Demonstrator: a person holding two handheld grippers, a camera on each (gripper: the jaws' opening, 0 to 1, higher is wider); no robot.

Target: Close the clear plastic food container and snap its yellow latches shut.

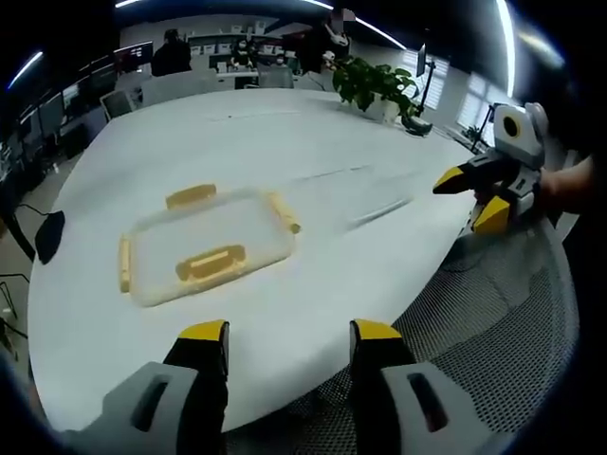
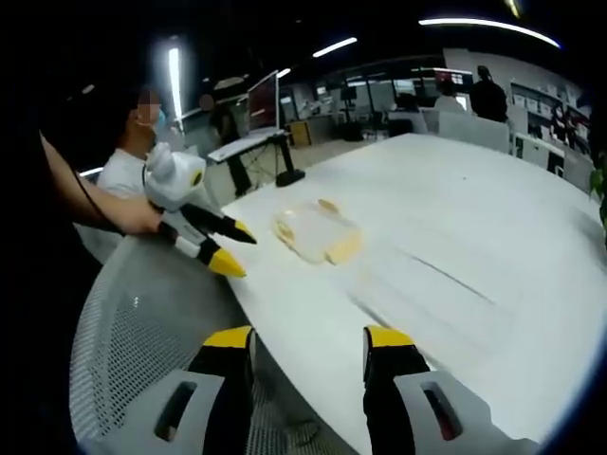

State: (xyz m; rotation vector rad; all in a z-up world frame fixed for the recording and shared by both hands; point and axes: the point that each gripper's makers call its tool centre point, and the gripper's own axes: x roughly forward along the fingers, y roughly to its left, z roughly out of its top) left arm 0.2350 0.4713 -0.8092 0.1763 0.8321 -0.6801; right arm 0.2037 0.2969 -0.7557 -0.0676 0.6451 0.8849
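Open-plan office, monitors (image 1: 133, 54) on desks, seated people (image 1: 172, 52), potted plant (image 1: 376, 85), ceiling strip lights (image 2: 479, 26)

Bright, even light from ceiling strip lamps (image 1: 531, 38) — soft shadows, slight motion blur, strong fisheye bending at edges.

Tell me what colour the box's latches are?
Yellow latches on the box, best in the left gripper view.
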